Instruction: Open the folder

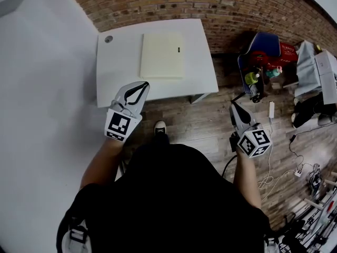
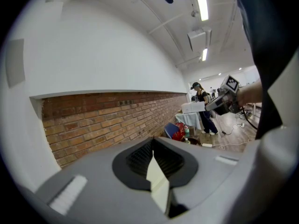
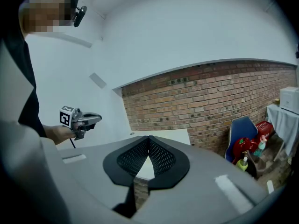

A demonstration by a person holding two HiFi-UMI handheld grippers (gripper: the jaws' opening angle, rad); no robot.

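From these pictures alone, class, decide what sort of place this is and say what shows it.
Probably an indoor workshop or lab: a red brick wall, a small white table holding a closed cream folder, and loose white cables strewn on the wooden plank floor.

No word, brand or number is readable in any view. The marker cube (image 1: 120,125) of the left gripper (image 1: 143,84) and the second cube (image 1: 255,141) of the right gripper (image 1: 233,105) bear only black-and-white square patterns. The small dark mark on the cream folder (image 1: 162,55) is too small to read.
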